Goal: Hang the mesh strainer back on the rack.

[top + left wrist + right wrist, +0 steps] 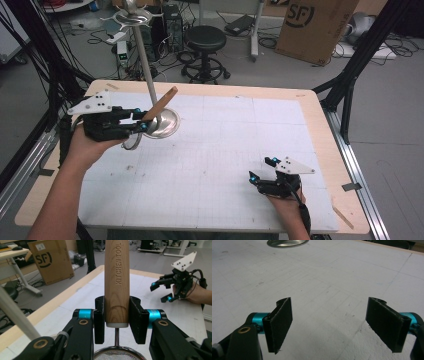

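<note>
My left gripper (141, 120) (117, 317) is shut on the wooden handle (161, 102) (117, 285) of a metal strainer, stamped "KITCHEN TOOL". The handle points up and to the right. The strainer's mesh bowl (118, 356) (131, 142) hangs below the jaws. The handle sits close against a metal stand with a thin pole (145, 60) (15, 312) and a round base (167, 122) (287, 242) at the table's back left. My right gripper (261, 170) (332, 325) (160, 291) rests open near the front right of the white mat, with nothing between its jaws.
The white gridded mat (220, 150) covers most of the wooden table (320, 107). Behind the table stand a black stool (206, 37) and a cardboard box (312, 25) (50, 261), with cables on the floor. Black frame posts flank both sides.
</note>
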### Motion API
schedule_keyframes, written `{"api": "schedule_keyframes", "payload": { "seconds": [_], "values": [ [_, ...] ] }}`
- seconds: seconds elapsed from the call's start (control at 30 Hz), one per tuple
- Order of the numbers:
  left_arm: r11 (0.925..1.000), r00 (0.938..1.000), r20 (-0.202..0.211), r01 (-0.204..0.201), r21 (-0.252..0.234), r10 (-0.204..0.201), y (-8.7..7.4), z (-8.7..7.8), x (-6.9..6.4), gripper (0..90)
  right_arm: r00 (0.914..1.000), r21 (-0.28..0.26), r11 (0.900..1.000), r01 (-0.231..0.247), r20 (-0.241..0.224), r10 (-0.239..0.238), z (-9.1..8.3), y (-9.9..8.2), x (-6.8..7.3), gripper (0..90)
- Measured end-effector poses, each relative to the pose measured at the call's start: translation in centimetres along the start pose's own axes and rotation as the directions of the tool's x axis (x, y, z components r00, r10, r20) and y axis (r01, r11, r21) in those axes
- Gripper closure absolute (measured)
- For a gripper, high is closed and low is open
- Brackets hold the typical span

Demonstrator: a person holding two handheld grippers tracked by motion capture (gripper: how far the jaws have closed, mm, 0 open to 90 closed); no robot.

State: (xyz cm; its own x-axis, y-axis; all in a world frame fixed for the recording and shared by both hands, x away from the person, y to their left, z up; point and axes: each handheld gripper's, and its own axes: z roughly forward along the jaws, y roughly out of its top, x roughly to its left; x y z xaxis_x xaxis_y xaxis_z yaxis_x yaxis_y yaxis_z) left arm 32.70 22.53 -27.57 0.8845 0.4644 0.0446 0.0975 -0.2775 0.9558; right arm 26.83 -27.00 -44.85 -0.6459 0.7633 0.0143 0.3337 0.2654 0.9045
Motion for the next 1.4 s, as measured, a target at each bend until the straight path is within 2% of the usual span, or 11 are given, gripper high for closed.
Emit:
{"api": "schedule_keyframes", "payload": {
  "seconds": [0.1, 0.3, 0.4, 0.47, 0.6, 0.73, 1.0, 1.17, 1.4],
  "values": [
    [0.9998, 0.9994, -0.027, -0.019, -0.008, 0.019, 0.8, -1.1, 0.6, 68.8, 1.0, -0.002, 1.0, -0.006, -0.002, 0.006, 0.0, 0.0, 0.0, 20.8],
    [0.9987, 0.996, -0.087, -0.026, -0.043, 0.022, 2.2, -3.2, 1.7, 68.8, 1.0, -0.003, 1.0, -0.002, 0.002, 0.002, 0.0, 0.0, 0.0, 20.7],
    [0.9983, 0.9943, -0.103, -0.032, -0.049, 0.027, 2.9, -4.0, 2.4, 68.8, 1.0, -0.003, 1.0, 0.002, 0.003, -0.002, 0.0, 0.0, 0.0, 20.7],
    [0.9975, 0.9947, -0.098, -0.04, -0.058, 0.034, 3.2, -4.4, 2.7, 68.8, 1.0, -0.001, 1.0, 0.001, 0.001, -0.001, 0.0, 0.0, 0.0, 20.7],
    [0.9978, 0.9909, -0.127, -0.051, -0.042, 0.045, 3.8, -5.2, 3.2, 68.8, 1.0, -0.004, 1.0, -0.005, 0.001, 0.005, 0.0, 0.0, 0.0, 20.7],
    [0.9969, 0.9912, -0.128, -0.042, -0.066, 0.033, 4.3, -6.0, 3.8, 68.8, 1.0, -0.003, 1.0, -0.005, 0.0, 0.005, 0.0, 0.0, 0.0, 20.7],
    [0.9977, 0.9926, -0.118, -0.035, -0.058, 0.028, 4.9, -7.2, 5.0, 68.8, 1.0, -0.004, 1.0, -0.004, 0.001, 0.004, 0.0, 0.0, 0.0, 20.8],
    [0.9965, 0.988, -0.154, -0.02, -0.082, 0.007, 5.0, -7.9, 5.6, 68.7, 1.0, -0.005, 1.0, 0.0, 0.001, 0.0, 0.0, 0.0, 0.0, 20.8],
    [0.9978, 0.98, -0.199, 0.002, -0.067, -0.015, 5.0, -8.3, 6.5, 68.8, 1.0, -0.004, 1.0, -0.001, 0.001, 0.001, 0.0, 0.0, 0.0, 20.7]
  ]
}}
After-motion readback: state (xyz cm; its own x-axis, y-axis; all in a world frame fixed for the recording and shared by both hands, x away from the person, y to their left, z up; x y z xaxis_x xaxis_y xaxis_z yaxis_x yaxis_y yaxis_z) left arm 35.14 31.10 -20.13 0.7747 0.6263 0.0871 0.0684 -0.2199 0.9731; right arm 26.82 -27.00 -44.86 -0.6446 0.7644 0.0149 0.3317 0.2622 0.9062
